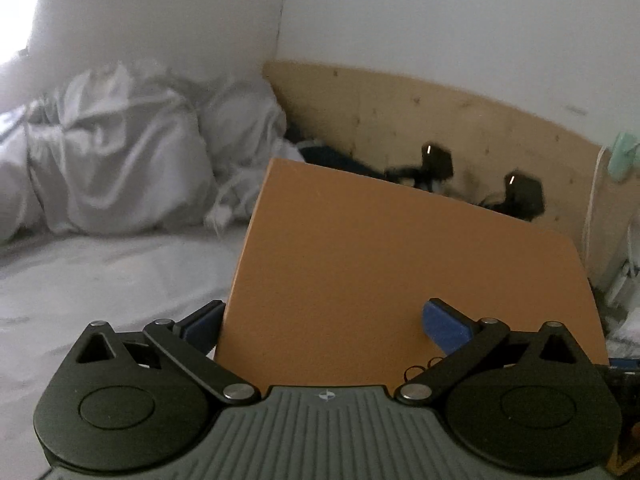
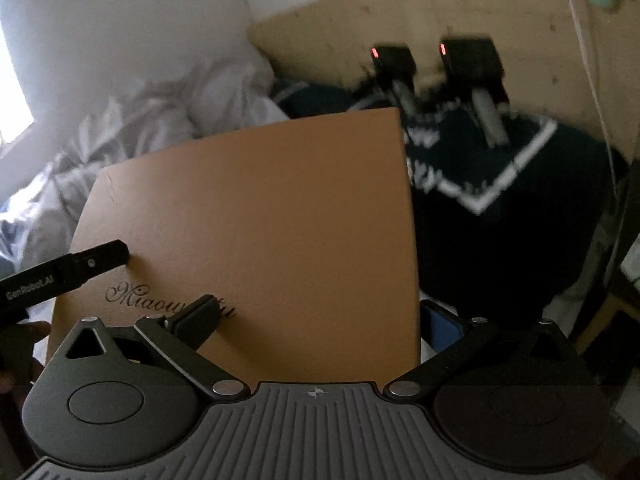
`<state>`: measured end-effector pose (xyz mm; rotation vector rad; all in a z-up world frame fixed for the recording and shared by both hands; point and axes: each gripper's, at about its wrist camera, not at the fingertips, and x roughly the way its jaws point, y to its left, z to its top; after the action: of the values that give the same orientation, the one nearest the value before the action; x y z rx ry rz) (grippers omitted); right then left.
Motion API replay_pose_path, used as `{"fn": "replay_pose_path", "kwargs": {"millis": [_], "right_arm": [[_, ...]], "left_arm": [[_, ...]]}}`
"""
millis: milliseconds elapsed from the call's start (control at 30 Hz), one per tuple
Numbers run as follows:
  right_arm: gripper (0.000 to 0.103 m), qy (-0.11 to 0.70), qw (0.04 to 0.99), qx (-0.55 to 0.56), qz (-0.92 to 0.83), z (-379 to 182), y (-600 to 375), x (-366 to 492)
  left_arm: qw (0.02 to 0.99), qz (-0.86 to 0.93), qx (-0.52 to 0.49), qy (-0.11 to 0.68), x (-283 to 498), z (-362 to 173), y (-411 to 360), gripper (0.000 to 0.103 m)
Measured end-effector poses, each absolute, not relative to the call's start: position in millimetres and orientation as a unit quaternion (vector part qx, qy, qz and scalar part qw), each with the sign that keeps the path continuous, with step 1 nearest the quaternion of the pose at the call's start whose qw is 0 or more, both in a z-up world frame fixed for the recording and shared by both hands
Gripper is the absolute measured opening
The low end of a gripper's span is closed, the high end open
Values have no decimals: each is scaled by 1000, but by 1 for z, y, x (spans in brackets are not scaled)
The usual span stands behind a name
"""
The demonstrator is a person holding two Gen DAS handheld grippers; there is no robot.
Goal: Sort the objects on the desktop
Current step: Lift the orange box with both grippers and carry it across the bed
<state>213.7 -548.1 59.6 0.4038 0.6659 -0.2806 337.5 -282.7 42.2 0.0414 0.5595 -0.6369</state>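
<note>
A flat orange-brown box (image 1: 400,272) fills the middle of the left wrist view and also the right wrist view (image 2: 260,220), where script lettering shows on its top. My left gripper (image 1: 324,324) is open, one finger off the box's left edge and one over its top. My right gripper (image 2: 320,320) is open, its left finger (image 2: 196,320) over the lettering and its right finger (image 2: 444,328) past the box's right edge. The left gripper's finger (image 2: 96,260) shows at the box's left edge in the right wrist view. Whether the pads press the box is unclear.
Crumpled white bedding (image 1: 120,160) lies to the left. A wooden headboard (image 1: 460,128) runs behind, with two black devices with small lights (image 2: 432,60) against it. A dark navy cloth with white trim (image 2: 500,208) lies to the right. White cables (image 1: 592,208) hang at far right.
</note>
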Motion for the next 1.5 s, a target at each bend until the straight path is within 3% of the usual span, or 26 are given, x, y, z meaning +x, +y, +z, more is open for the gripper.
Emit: {"fn": "replay_pose_path", "kwargs": {"millis": [400,733,1133,1500], "right_arm": [[103,261,948,161,-87,181,-512,157],[103,262,957,126,22,221,-437,145],[103,314,933,92,148,198,-323,125],[103,394,900,52,179,141,-268,126]], "left_arm": [[940,-276,2,200,266,139,-222,103],[968,-173,-26,179,203,169,-126,103],[978,-39,-54,198,149,153,-27,103],[960,-3,-75,268,137,105,6,103]]}}
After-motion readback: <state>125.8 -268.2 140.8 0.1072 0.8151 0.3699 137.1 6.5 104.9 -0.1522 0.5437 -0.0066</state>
